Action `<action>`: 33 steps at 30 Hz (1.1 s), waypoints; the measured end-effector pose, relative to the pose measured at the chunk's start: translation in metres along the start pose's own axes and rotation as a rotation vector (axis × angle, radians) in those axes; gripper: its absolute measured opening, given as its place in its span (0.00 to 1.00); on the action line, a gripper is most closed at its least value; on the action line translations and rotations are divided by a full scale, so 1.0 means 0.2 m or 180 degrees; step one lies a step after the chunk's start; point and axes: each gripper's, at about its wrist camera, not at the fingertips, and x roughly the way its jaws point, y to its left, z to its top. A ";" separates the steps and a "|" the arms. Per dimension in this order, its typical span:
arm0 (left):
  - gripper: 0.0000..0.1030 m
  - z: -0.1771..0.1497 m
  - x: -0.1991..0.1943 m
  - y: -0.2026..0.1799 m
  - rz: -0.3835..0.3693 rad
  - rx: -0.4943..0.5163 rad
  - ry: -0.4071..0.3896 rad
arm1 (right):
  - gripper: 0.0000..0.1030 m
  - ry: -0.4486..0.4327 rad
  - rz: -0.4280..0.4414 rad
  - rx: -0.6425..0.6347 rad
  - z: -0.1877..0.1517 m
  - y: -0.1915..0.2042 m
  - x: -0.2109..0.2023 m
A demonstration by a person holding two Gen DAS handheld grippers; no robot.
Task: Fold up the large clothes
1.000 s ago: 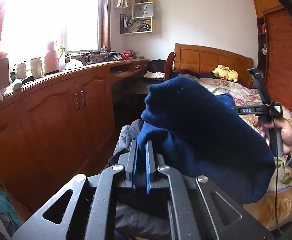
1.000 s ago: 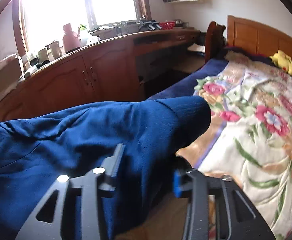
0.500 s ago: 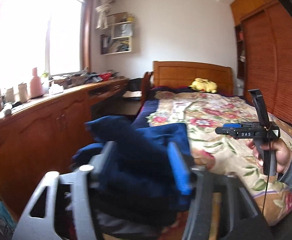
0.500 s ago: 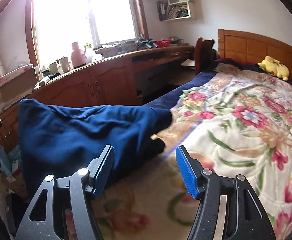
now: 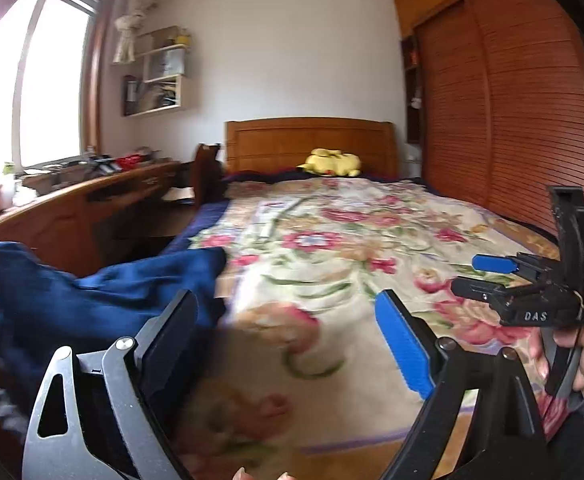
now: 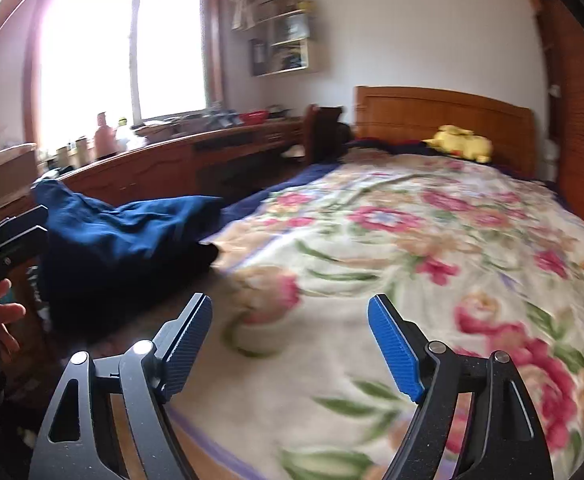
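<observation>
A: Where was the navy garment (image 5: 104, 292)?

B: Heaped at left of frame on the near edge of the floral bedspread (image 5: 332, 248), partly hanging off the side. You held none of it.

A: Jaws?

B: Left gripper (image 5: 288, 328) and right gripper (image 6: 290, 336) both had jaws wide apart, just been opening, nothing between them.

A: Best way on?

B: Judging by the heap, you needed it dragged to mid-bed, spread flat, pinched at two matching edges before folding.

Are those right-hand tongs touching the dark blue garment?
Apart. The right wrist view shows the right tongs open over the floral bedspread, the blue garment lying off to their left.
</observation>
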 end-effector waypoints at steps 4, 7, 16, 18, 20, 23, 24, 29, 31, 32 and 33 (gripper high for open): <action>0.88 -0.02 0.14 -0.19 -0.0178 -0.0069 0.0045 | 0.79 -0.0044 -0.0355 0.0086 -0.11 -0.10 -0.11; 0.88 -0.04 0.24 -0.32 -0.0208 -0.0039 0.0112 | 0.79 -0.0112 -0.0514 0.0176 -0.17 -0.16 -0.17; 0.88 -0.13 0.39 -0.64 -0.0358 0.0022 0.0158 | 0.79 -0.0261 -0.1002 0.0245 -0.32 -0.22 -0.27; 0.88 -0.15 0.43 -0.69 -0.0318 0.0030 0.0212 | 0.79 -0.0267 -0.1077 0.0245 -0.34 -0.20 -0.29; 0.88 -0.17 0.46 -0.73 -0.0298 0.0046 0.0258 | 0.79 -0.0274 -0.1119 0.0263 -0.36 -0.19 -0.29; 0.88 -0.21 0.49 -0.76 -0.0310 0.0071 0.0295 | 0.79 -0.0332 -0.1177 0.0317 -0.39 -0.20 -0.31; 0.88 -0.22 0.50 -0.78 -0.0314 0.0084 0.0317 | 0.79 -0.0344 -0.1177 0.0336 -0.40 -0.21 -0.30; 0.88 -0.25 0.51 -0.82 -0.0358 0.0125 0.0316 | 0.79 -0.0359 -0.1196 0.0373 -0.38 -0.22 -0.29; 0.88 -0.25 0.51 -0.82 -0.0362 0.0120 0.0303 | 0.79 -0.0365 -0.1196 0.0394 -0.38 -0.22 -0.28; 0.88 -0.25 0.51 -0.82 -0.0366 0.0120 0.0303 | 0.79 -0.0363 -0.1191 0.0403 -0.38 -0.22 -0.28; 0.88 -0.25 0.51 -0.83 -0.0366 0.0124 0.0301 | 0.79 -0.0362 -0.1189 0.0407 -0.38 -0.21 -0.28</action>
